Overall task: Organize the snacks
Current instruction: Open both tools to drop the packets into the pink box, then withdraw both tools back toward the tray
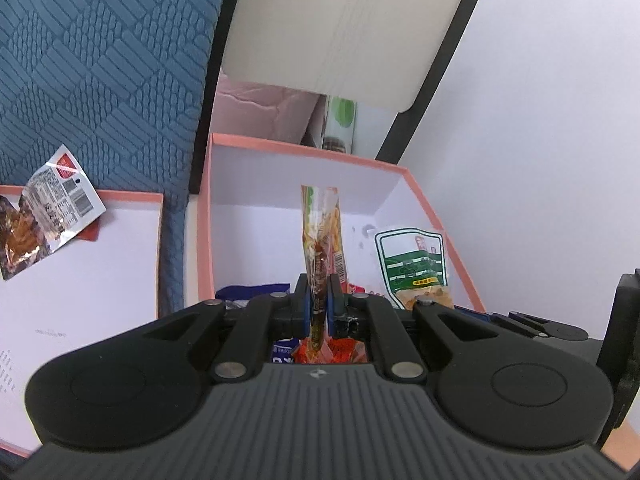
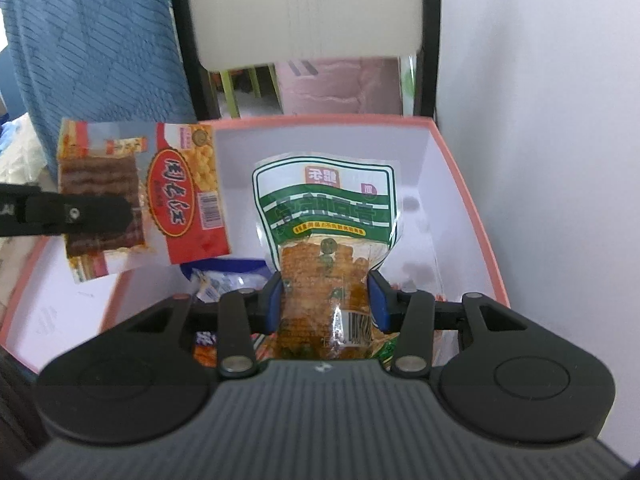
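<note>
My left gripper is shut on a red and orange snack packet, seen edge-on, which stands up over the open pink-rimmed box. In the right wrist view that same red packet hangs flat at the left above the box's left side, with the left gripper clamped on it. My right gripper is shut on a green and white snack packet, its blue pads pressing both sides. That packet is held upright over the box. Other packets lie in the box bottom, among them a blue one.
The box lid lies to the left with a clear-fronted snack packet on it. A blue quilted cushion fills the back left. A cream chair back with a black frame stands behind the box. A white wall runs along the right.
</note>
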A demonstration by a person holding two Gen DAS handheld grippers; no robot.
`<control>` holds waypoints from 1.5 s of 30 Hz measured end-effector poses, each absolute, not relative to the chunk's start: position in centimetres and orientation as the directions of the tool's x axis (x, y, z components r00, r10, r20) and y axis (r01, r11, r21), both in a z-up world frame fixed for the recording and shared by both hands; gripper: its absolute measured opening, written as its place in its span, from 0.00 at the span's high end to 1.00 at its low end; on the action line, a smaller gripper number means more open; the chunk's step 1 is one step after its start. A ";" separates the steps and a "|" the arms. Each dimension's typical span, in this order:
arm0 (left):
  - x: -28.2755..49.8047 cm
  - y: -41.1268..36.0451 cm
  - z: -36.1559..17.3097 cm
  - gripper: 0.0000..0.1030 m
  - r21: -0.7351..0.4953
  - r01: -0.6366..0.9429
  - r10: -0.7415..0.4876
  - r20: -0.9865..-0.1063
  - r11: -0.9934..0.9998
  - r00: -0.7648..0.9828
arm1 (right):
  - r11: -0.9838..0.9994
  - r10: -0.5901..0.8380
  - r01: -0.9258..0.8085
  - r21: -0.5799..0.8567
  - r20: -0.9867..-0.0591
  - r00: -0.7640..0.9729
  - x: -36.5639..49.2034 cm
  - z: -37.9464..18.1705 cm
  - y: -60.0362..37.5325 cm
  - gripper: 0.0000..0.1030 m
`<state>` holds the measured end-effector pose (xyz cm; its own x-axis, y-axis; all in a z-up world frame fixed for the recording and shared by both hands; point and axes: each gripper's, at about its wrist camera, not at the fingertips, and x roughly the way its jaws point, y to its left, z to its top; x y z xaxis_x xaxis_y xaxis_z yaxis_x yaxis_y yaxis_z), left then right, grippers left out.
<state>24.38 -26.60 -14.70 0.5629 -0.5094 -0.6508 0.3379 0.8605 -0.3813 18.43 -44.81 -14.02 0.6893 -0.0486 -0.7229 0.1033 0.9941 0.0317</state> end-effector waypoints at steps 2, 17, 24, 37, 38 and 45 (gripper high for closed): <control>24.5 -26.7 -15.0 0.91 -0.383 0.338 -0.510 -0.656 0.860 0.556 | 0.993 -0.049 0.112 0.038 -0.728 0.683 18.7 -14.3 -45.0 0.53; 24.2 -24.4 -14.4 0.51 -0.349 0.321 -0.474 -0.642 0.880 0.602 | 0.987 -0.036 0.137 0.083 -0.718 0.695 20.7 -13.2 -44.9 0.33; 23.9 -22.1 -13.6 0.51 -0.340 0.312 -0.461 -0.617 0.887 0.638 | 0.986 -0.010 0.119 0.117 -0.670 0.742 20.3 -11.4 -43.7 0.33; 23.3 -15.7 -14.3 0.51 -0.358 0.247 -0.423 -0.588 0.901 0.689 | 0.988 0.078 0.019 0.153 -0.604 0.793 19.5 -9.8 -38.8 0.33; 23.4 -14.9 -14.8 0.51 -0.360 0.233 -0.415 -0.593 0.903 0.690 | 0.988 0.091 0.004 0.156 -0.597 0.797 19.4 -9.7 -38.2 0.33; 25.1 -8.8 -18.3 0.51 -0.379 0.120 -0.352 -0.635 0.918 0.688 | 0.979 0.189 -0.104 0.177 -0.580 0.792 20.7 -10.5 -33.3 0.34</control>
<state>25.06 -8.81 -18.25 0.6877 -0.3524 -0.6348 0.1203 0.9176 -0.3789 20.72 -33.26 -10.52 0.7921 0.1887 -0.5804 -0.1036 0.9788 0.1769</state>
